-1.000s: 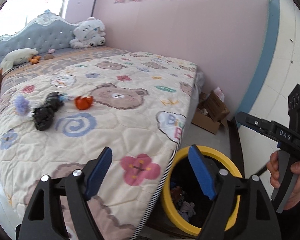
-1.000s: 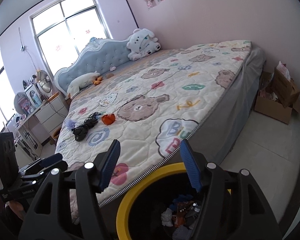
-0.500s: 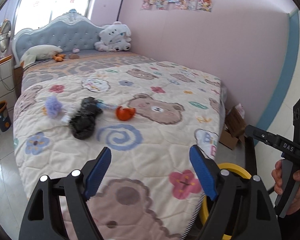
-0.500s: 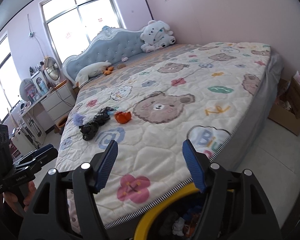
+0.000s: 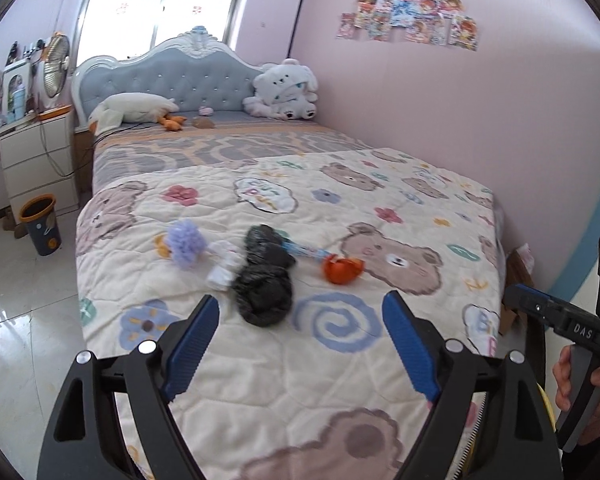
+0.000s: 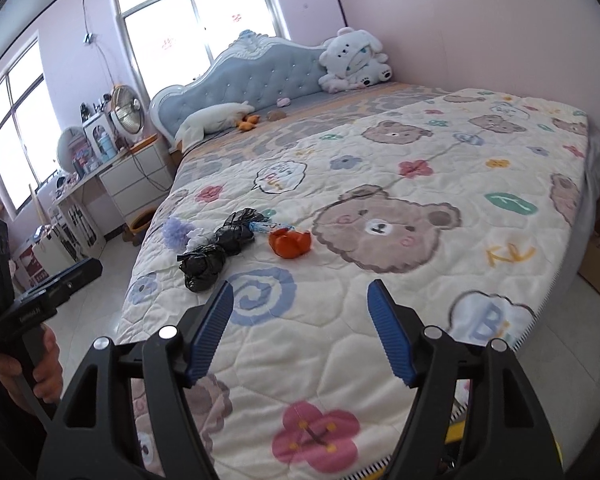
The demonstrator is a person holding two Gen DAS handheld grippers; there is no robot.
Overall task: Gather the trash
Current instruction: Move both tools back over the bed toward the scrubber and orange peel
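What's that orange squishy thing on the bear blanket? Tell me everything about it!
The crumpled orange wrapper-like thing looks thin and crinkly, folded into an open cup shape with ragged edges. It lies on the cream bear-print quilt, beside the brown bear's face. A blue-patterned stick-like wrapper reaches toward it; whether they touch is unclear. Neither gripper touches it.

Right gripper [image 6: 300, 318] over foot of bed [image 6: 420, 288], jaws wide apart, nothing between them. On the quilt ahead: crumpled black plastic bag [image 6: 214, 252], orange wrapper [image 6: 290, 242] just right of it, purple pompom [image 6: 176, 231] to its left. Left gripper [image 6: 52, 284] at frame's left edge, hand-held
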